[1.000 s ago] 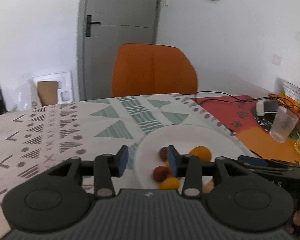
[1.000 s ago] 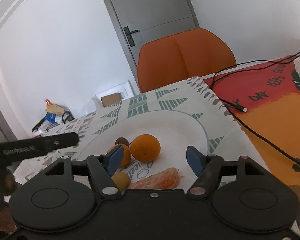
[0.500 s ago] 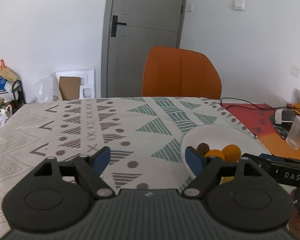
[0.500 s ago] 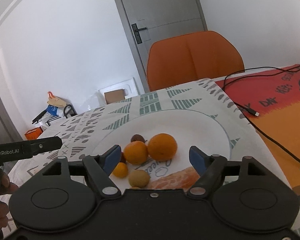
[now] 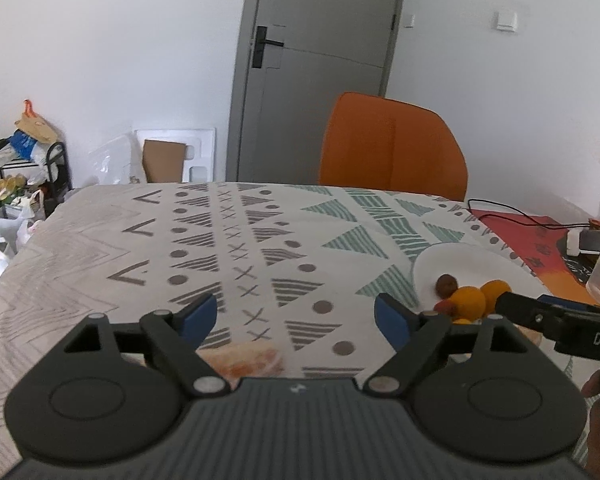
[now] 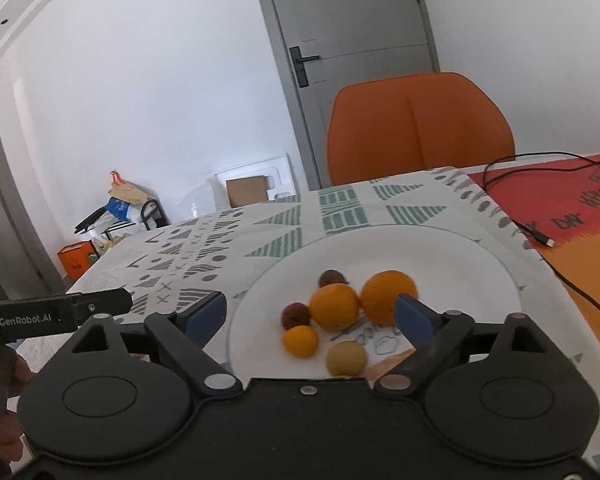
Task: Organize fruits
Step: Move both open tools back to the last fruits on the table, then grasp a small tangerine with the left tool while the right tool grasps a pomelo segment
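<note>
With both grippers spread and empty, our left gripper (image 5: 295,316) hovers over a peeled orange segment cluster (image 5: 247,358) on the patterned tablecloth (image 5: 228,240), our right gripper (image 6: 310,312) over the fruit-laden round white plate (image 6: 440,268); next, we judge, comes lowering and pinching that stray piece.

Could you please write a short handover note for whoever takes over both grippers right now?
Left gripper: open, empty, over the patterned tablecloth; a peeled orange piece lies on the cloth just below it.
Right gripper: open, empty, over the round white plate.
Done: two large oranges, a small orange fruit, a yellowish fruit and two dark reddish fruits are plated.
Left: probably moving that piece onto the plate.
</note>
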`<state>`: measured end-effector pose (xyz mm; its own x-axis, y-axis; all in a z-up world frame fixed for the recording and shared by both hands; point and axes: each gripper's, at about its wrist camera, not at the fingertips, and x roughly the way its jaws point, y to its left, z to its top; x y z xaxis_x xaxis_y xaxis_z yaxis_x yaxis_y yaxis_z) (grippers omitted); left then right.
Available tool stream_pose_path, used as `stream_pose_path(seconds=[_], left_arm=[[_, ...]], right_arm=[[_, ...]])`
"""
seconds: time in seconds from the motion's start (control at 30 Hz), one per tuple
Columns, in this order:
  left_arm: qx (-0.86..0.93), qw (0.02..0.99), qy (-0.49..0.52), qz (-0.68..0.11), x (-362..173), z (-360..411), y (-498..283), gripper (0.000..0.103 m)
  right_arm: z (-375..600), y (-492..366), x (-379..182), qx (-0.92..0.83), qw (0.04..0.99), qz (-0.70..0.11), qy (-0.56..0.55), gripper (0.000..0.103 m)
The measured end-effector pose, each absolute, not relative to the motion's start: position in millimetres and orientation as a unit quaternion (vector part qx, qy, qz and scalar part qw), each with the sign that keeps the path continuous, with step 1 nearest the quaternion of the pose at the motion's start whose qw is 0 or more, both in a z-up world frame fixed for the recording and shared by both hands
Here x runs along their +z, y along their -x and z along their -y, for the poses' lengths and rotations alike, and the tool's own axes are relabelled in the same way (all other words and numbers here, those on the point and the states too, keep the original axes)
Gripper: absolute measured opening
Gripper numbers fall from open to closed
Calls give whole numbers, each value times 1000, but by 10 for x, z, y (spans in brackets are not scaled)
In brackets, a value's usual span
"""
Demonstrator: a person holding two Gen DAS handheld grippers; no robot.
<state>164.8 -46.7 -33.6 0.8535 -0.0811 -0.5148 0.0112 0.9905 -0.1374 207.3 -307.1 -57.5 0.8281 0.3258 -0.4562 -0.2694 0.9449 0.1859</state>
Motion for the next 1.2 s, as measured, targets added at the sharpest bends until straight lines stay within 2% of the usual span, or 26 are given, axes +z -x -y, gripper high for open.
stream_pose_path(seconds=[0.73,0.9,0.97,1.03,1.1,1.13,1.17,1.2], left_arm=[[16,951,98,-292,-591,-105,-1416,84],[-7,949,102,-299,-676,-61,-1389,81],[-17,947,106,-303,-714,-33,-1378,75],[-29,944,105,-311,-759,-6,-1381,56],[-30,944,101,-311,-796,7,-1368,41],[-28,945,99,-311,-800,3,-1361,28],[-31,944,104,-313,-806,-20,-1364,22],[-33,942,117,-314,-806,-63,-1364,22]], right_arm=[[2419,-1996,-570,207,943,-259,-13,94],[2309,-2010,-582,209,942,-263,-5,94],[2283,-2021,-589,209,941,-264,-3,94],[2247,-2025,-592,210,941,-266,0,94],[2210,-2023,-600,212,940,-268,3,94],[2187,-2022,-605,213,939,-269,5,94],[2165,-2024,-609,214,939,-271,7,94],[2135,-2022,-613,215,938,-272,10,94]])
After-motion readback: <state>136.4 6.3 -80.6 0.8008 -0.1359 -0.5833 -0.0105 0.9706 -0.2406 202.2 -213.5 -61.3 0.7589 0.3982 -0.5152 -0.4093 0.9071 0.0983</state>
